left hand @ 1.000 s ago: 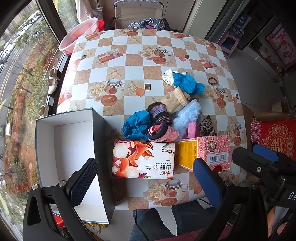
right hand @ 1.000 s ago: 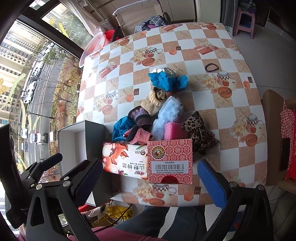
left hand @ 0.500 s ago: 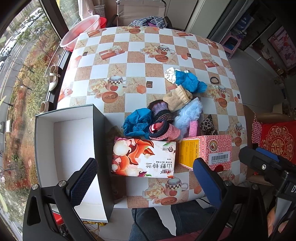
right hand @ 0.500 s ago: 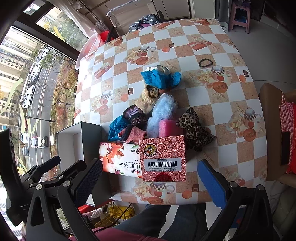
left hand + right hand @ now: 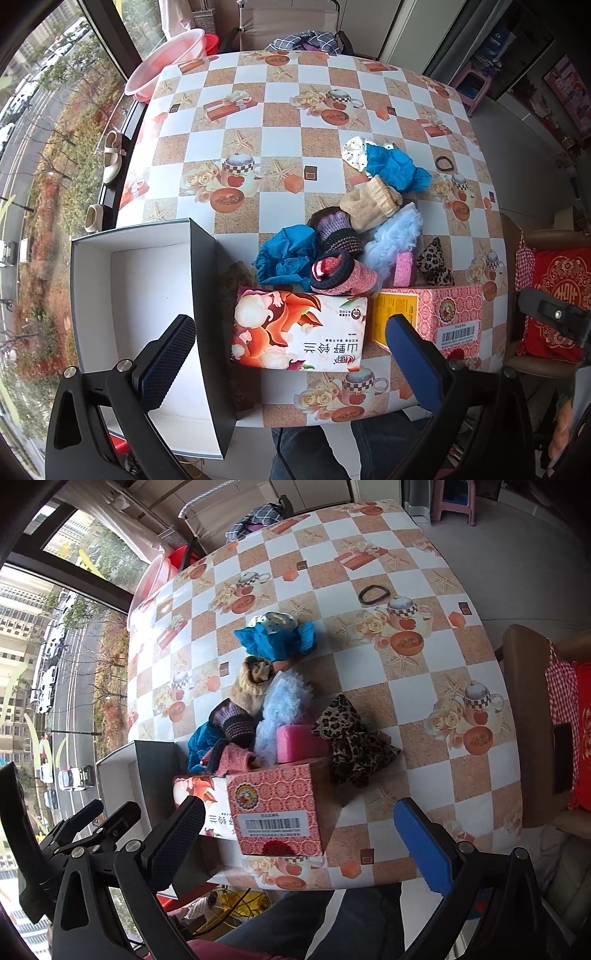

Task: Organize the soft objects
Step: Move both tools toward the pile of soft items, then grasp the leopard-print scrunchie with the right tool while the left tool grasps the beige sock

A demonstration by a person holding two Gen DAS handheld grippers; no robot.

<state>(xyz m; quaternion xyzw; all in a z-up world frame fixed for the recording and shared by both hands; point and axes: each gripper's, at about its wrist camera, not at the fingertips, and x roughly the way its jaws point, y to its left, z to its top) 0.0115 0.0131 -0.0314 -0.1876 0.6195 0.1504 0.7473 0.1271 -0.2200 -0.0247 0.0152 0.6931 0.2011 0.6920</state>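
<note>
A heap of soft things lies mid-table: blue cloth (image 5: pixel 286 256), a striped knit piece (image 5: pixel 338 230), a pink knit sock (image 5: pixel 343 275), a beige sock (image 5: pixel 371 203), pale blue fluff (image 5: pixel 397 238), a pink sponge (image 5: pixel 301 744), a leopard-print pouch (image 5: pixel 354 744) and more blue cloth (image 5: pixel 395 170). An empty black box with a white inside (image 5: pixel 147 295) stands at the near left corner. My left gripper (image 5: pixel 291 358) hangs open above the flowered pack (image 5: pixel 299 332). My right gripper (image 5: pixel 299 845) is open too, over the pink carton (image 5: pixel 280 808). Neither holds anything.
A black hair tie (image 5: pixel 373 594) lies far right on the checked tablecloth (image 5: pixel 280 122). A pink basin (image 5: pixel 166 62) sits past the far left corner, a chair with clothes (image 5: pixel 303 37) behind the table. A brown chair with a red cushion (image 5: pixel 554 302) stands right. The person's legs (image 5: pixel 332 450) are below.
Both grippers have drifted slightly, the right one lower and nearer the pink carton. The heap, cartons and box lie as before. Both grippers stay open.
</note>
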